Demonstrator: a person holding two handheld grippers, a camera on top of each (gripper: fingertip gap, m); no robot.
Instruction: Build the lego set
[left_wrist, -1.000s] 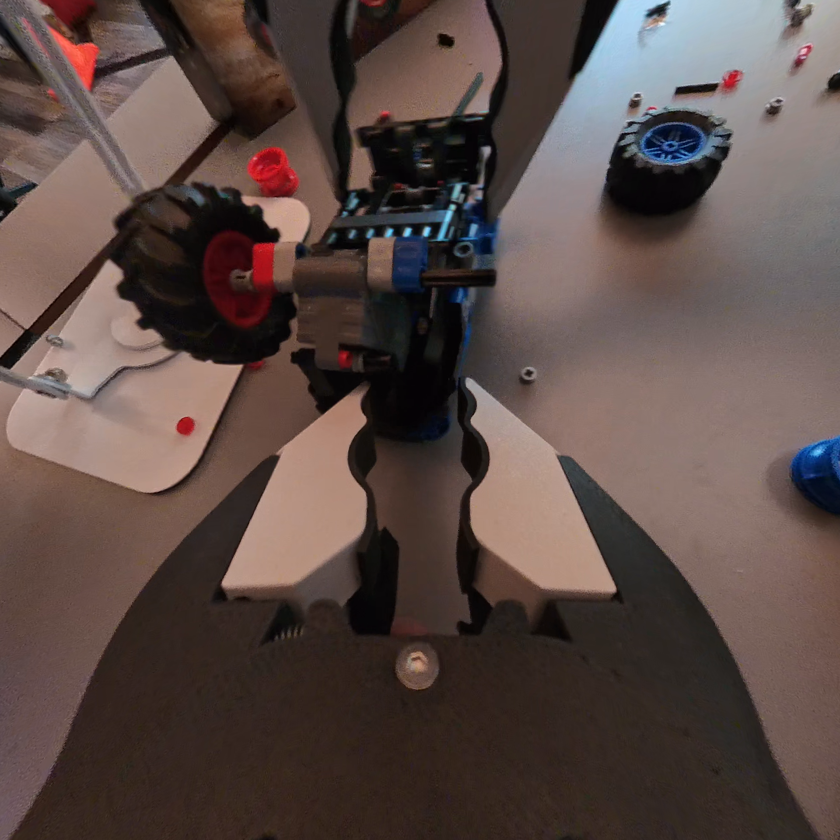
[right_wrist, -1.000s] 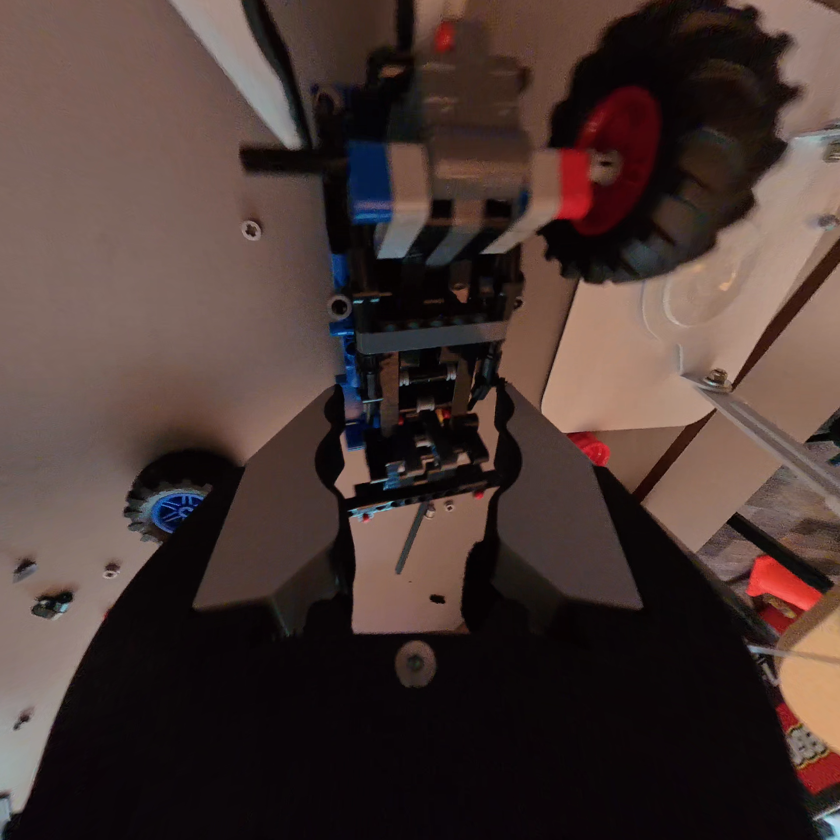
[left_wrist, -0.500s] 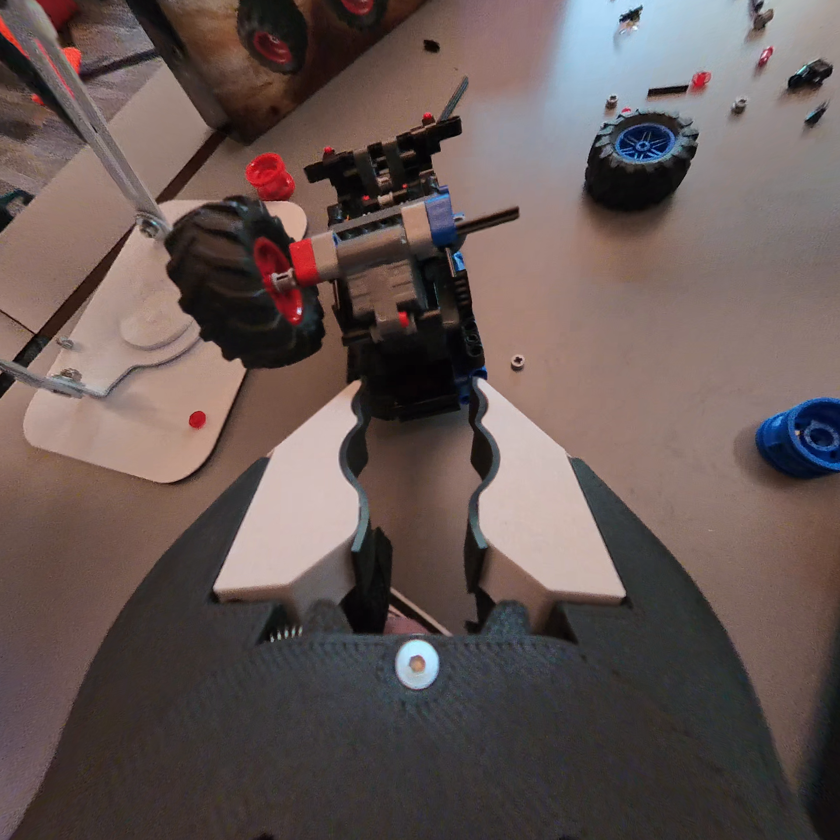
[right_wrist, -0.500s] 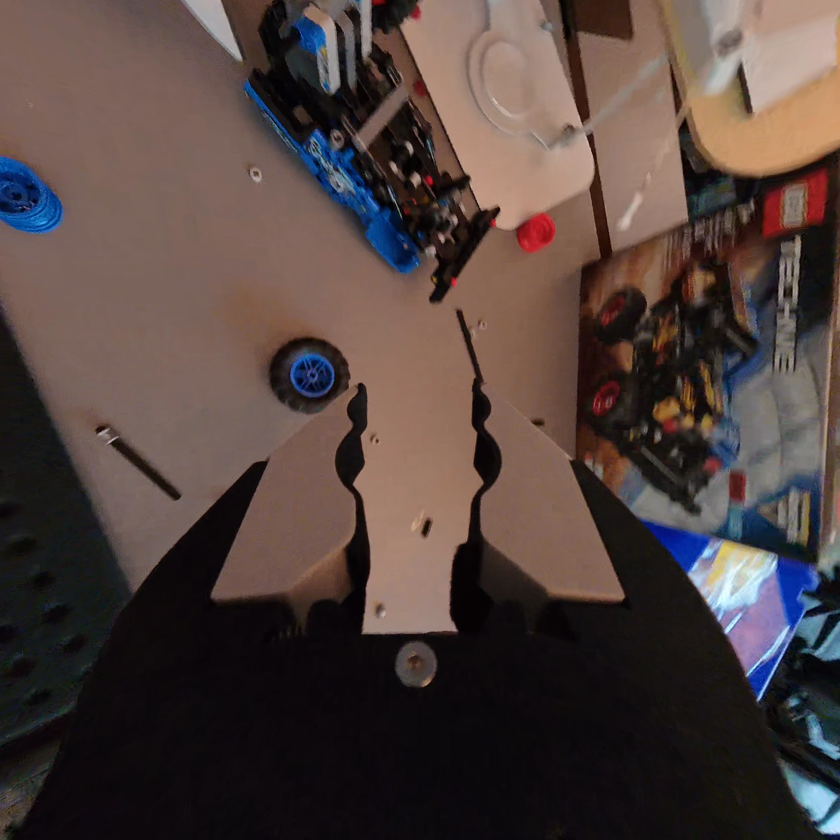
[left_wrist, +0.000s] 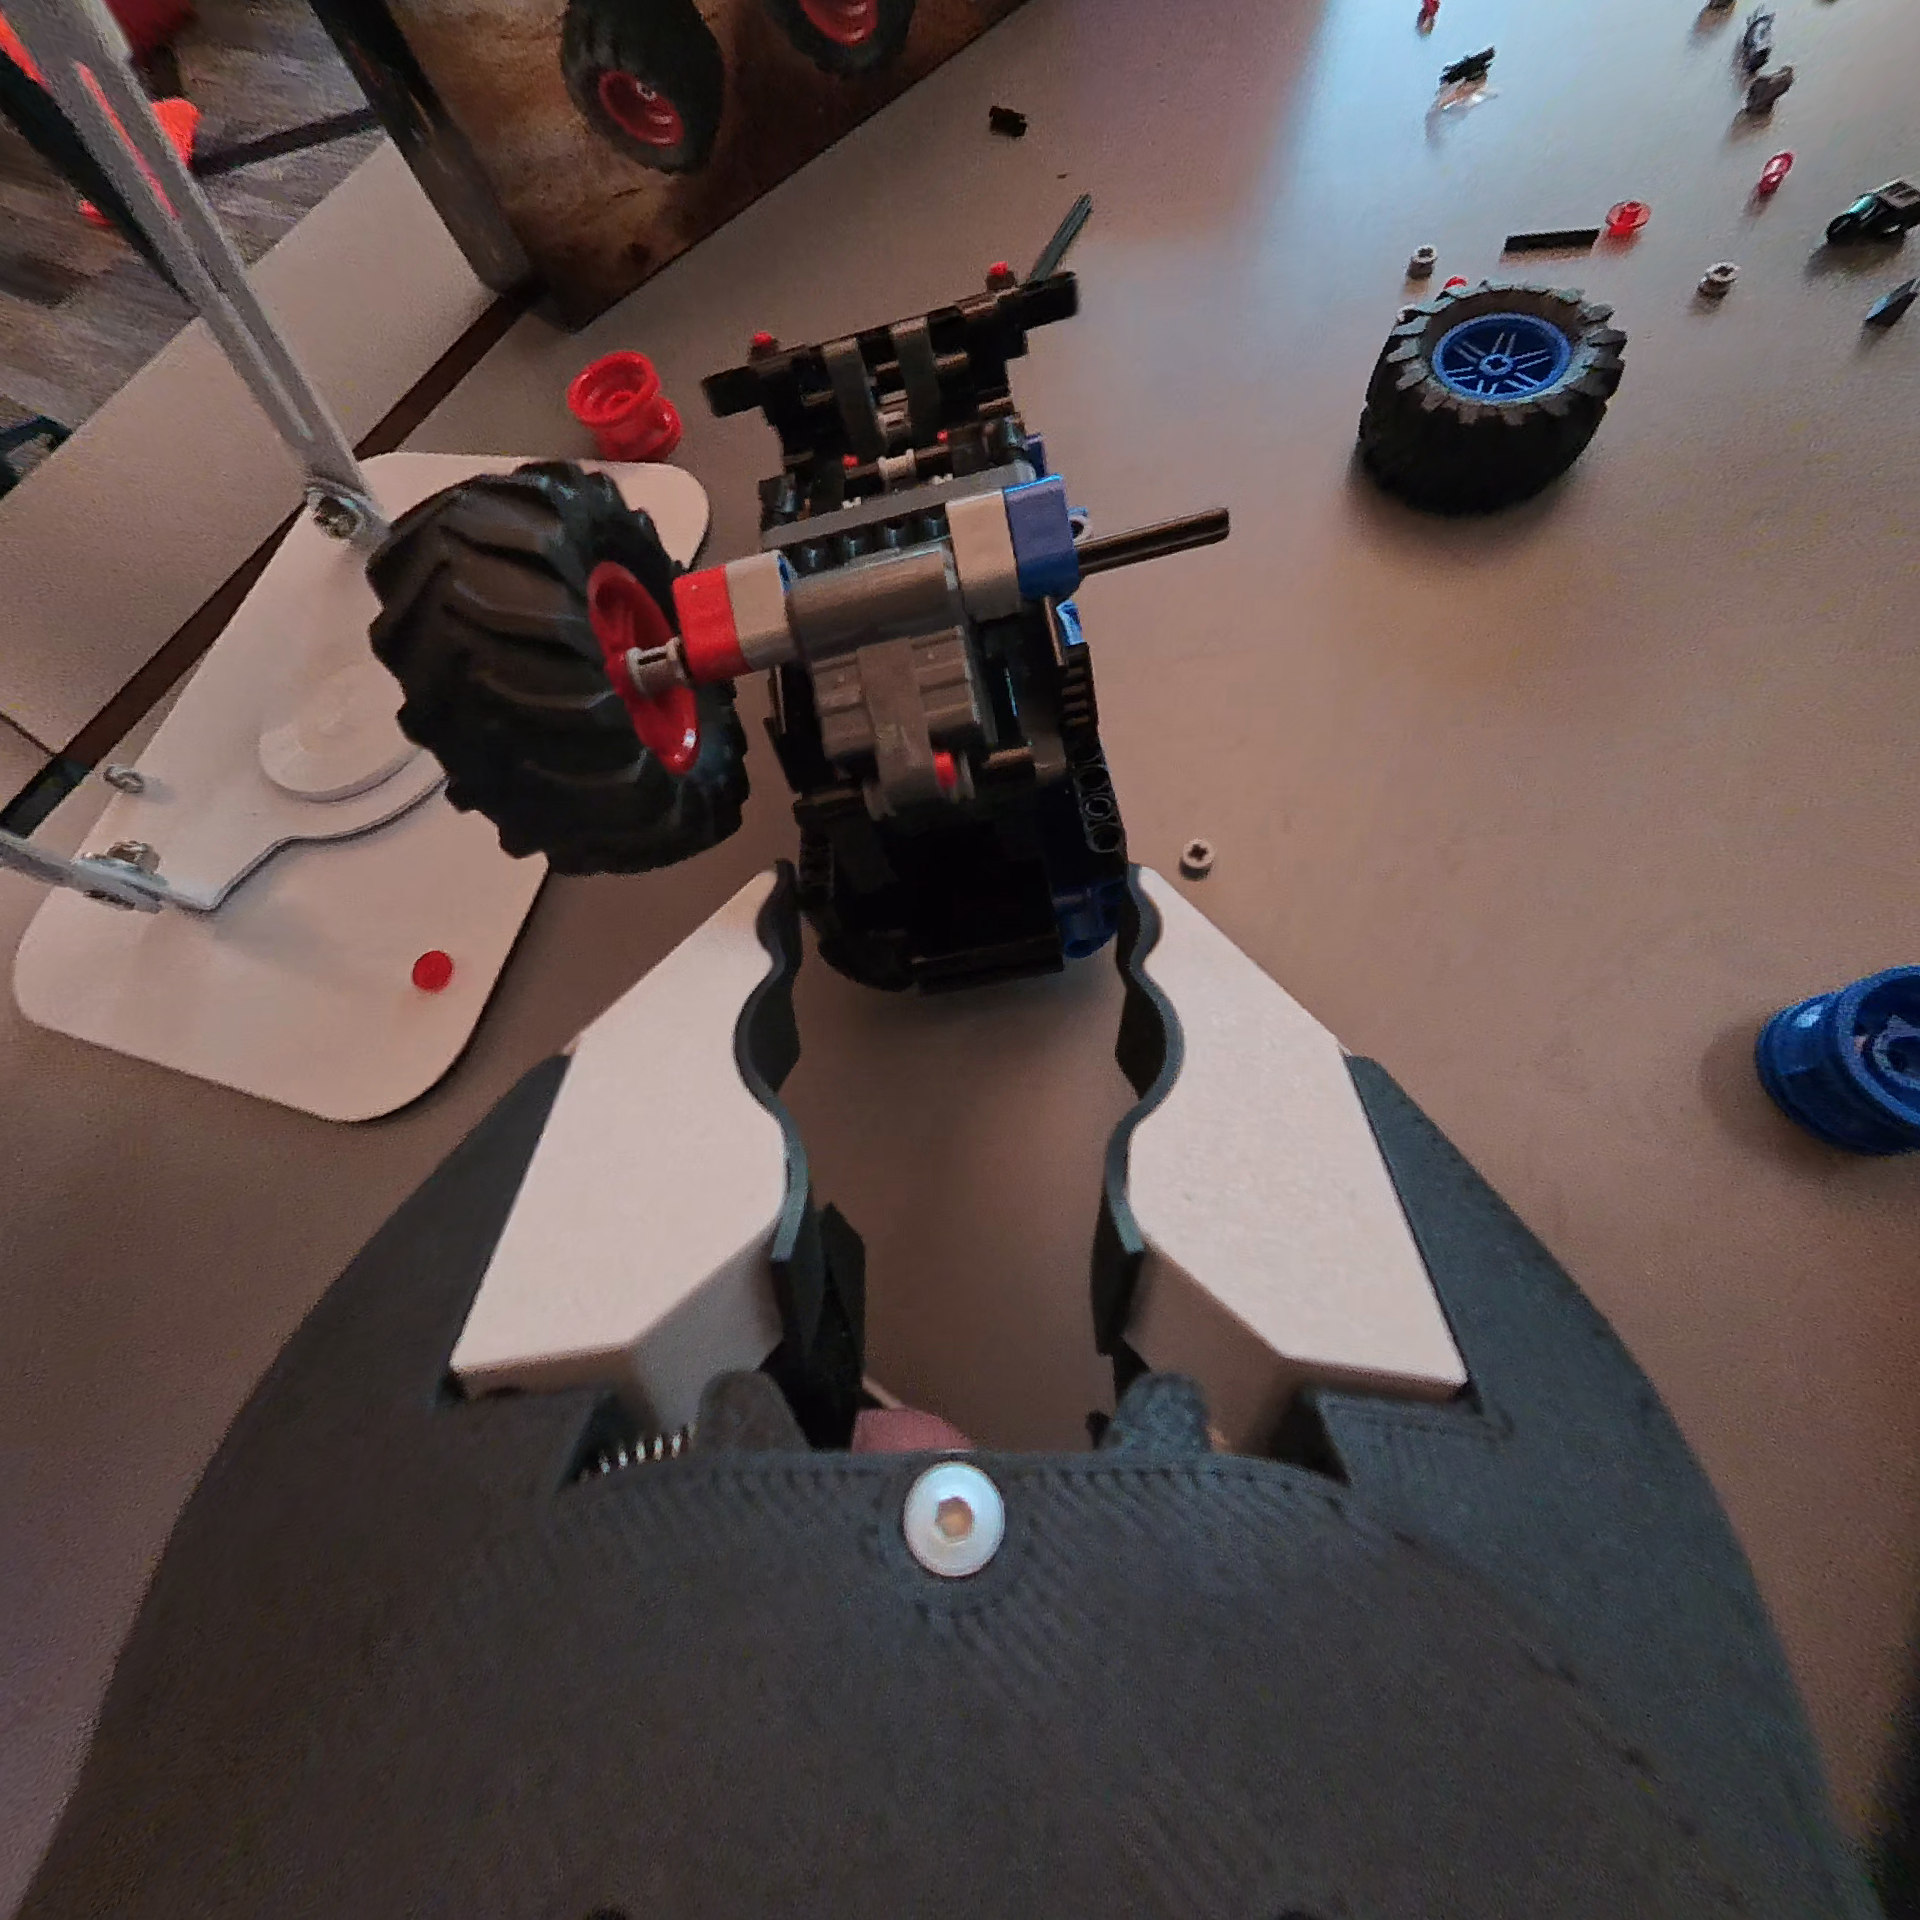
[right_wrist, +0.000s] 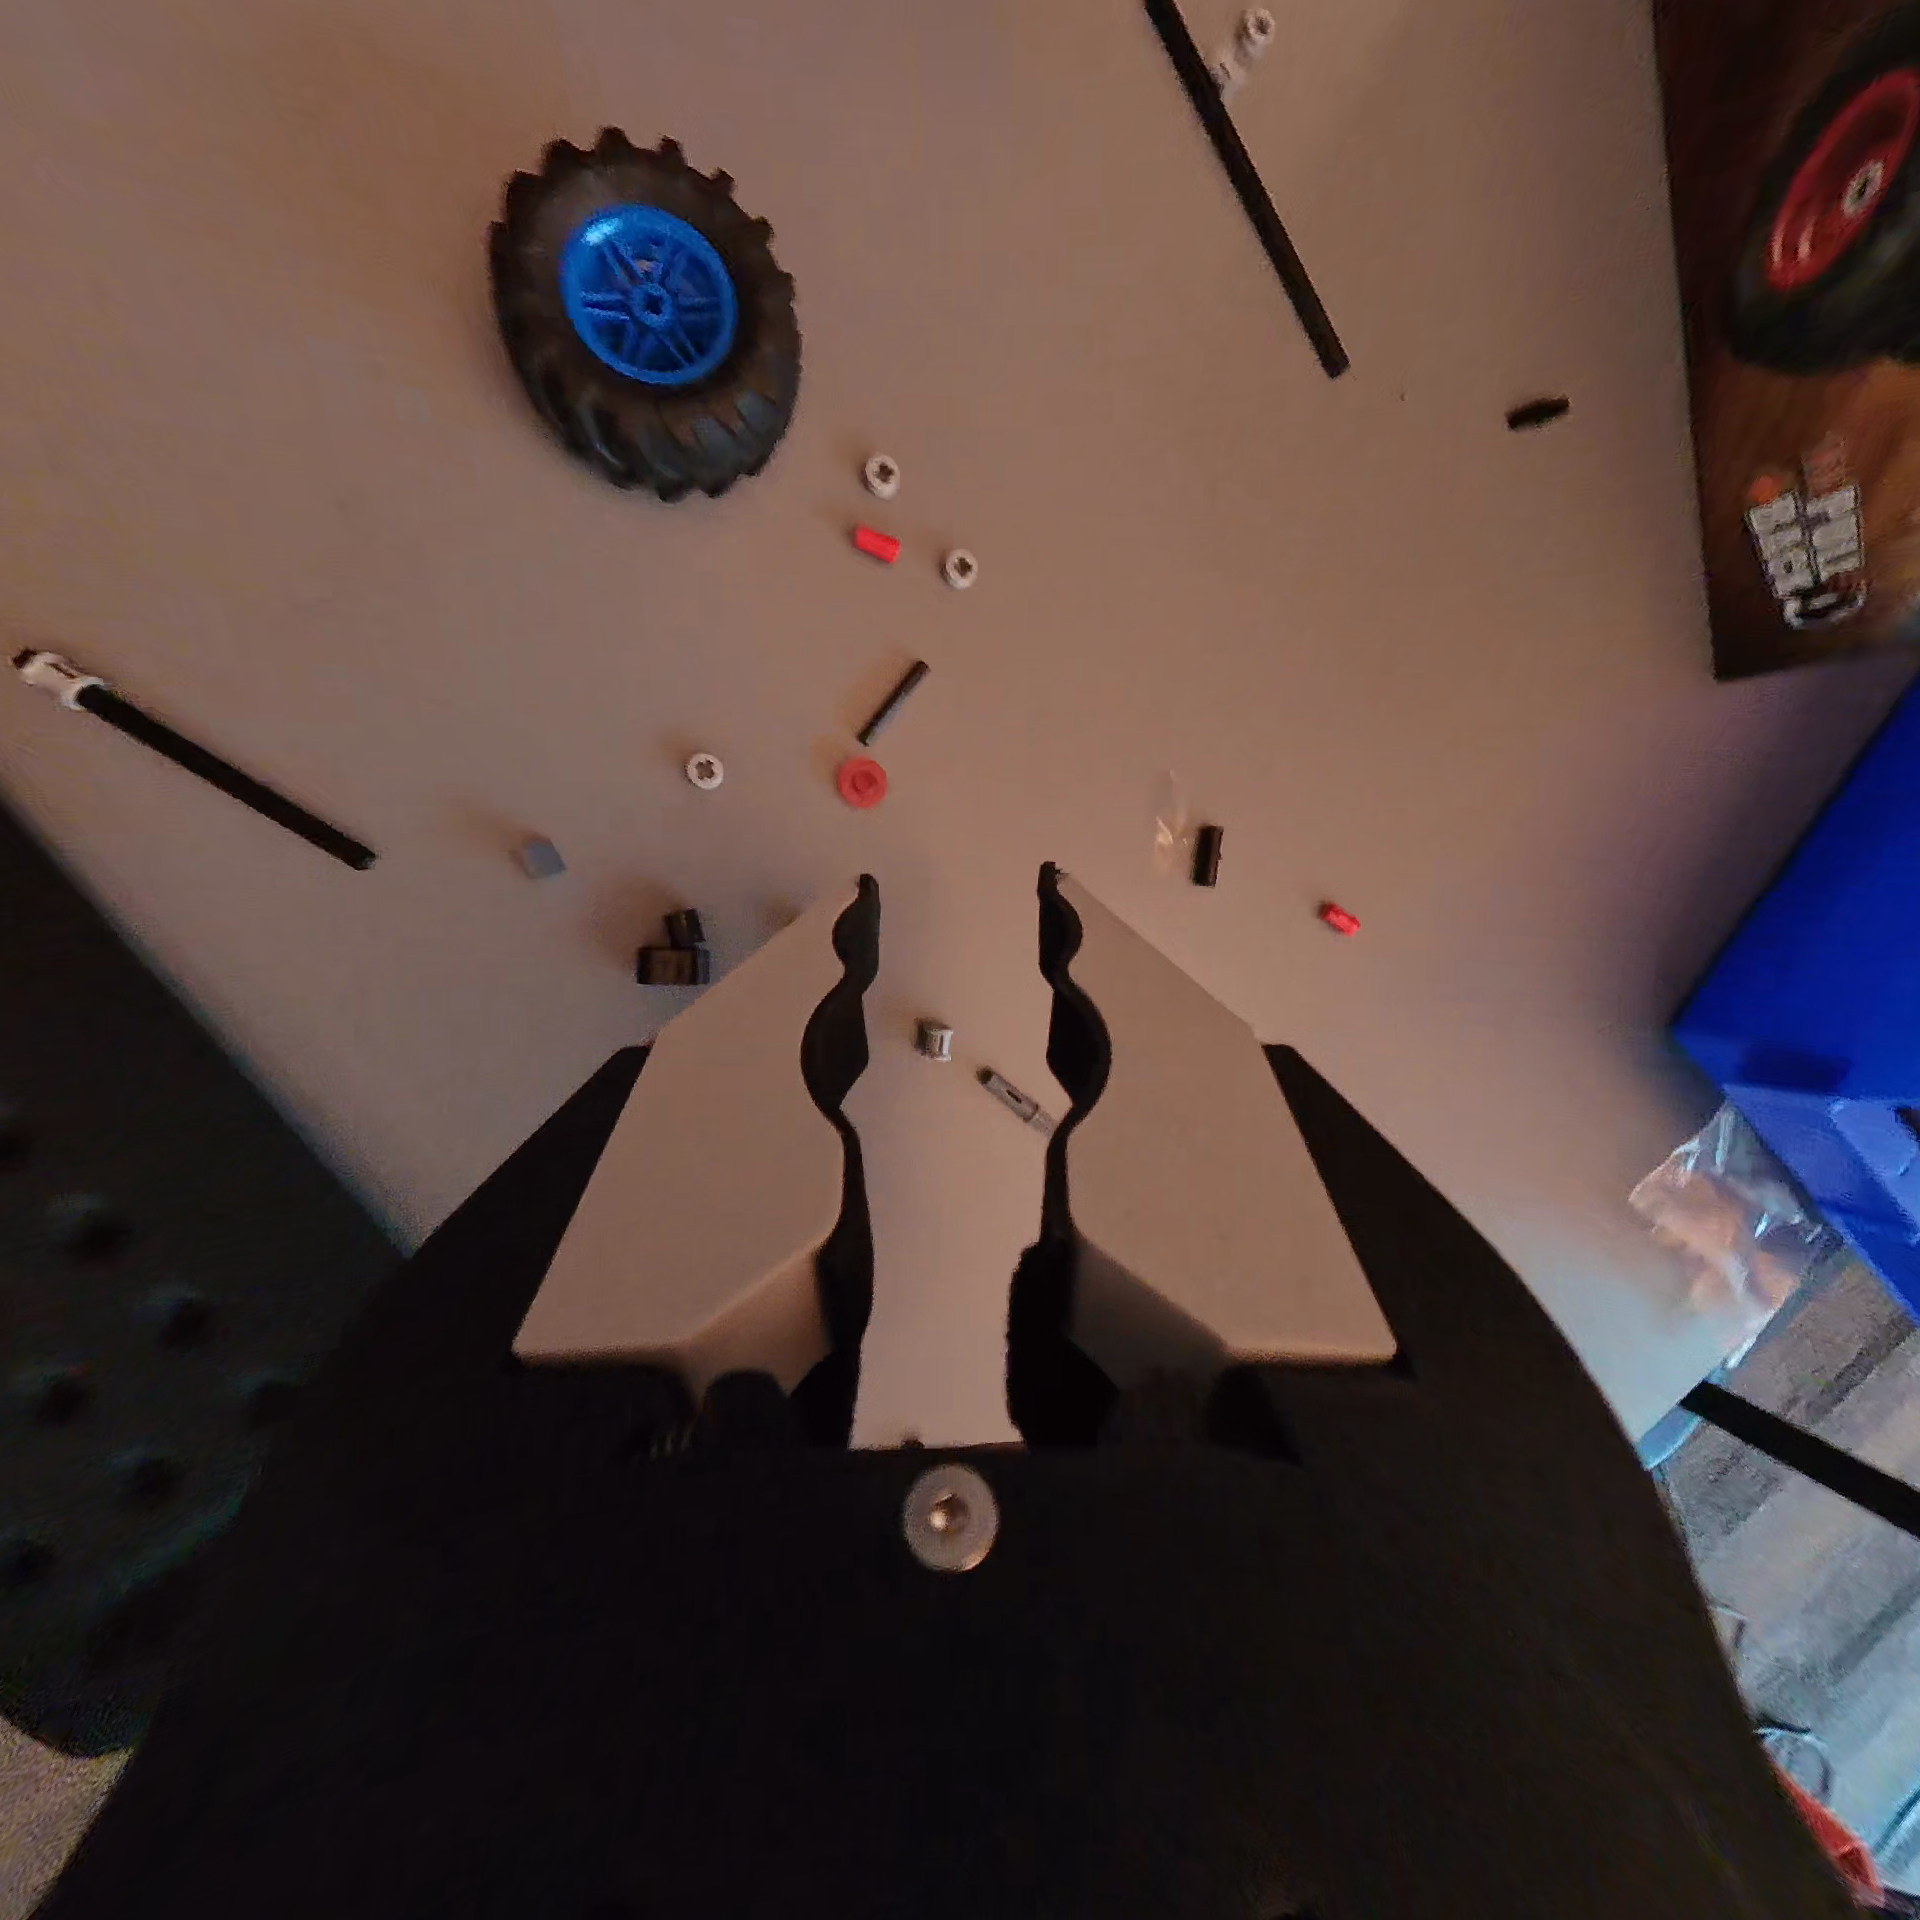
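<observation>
**Both claws empty over the parts**

We see the lego chassis (left_wrist: 925, 665) on the table (left_wrist: 1455, 779), its near end between our left claw (left_wrist: 951, 914) tips, jaws spread, not gripping. Right of the chassis lies the blue-rimmed wheel (left_wrist: 1491, 390). Our right claw (right_wrist: 954, 883) hangs open.

— How is the light? 
— We see warm, dim light. Glare whitens the table (left_wrist: 1299, 135) far beyond the left jaws; the tyre (left_wrist: 1491, 390) casts a soft shadow.
— Sharpness? 
— Right view is darker, blurred, edges bowed.
</observation>
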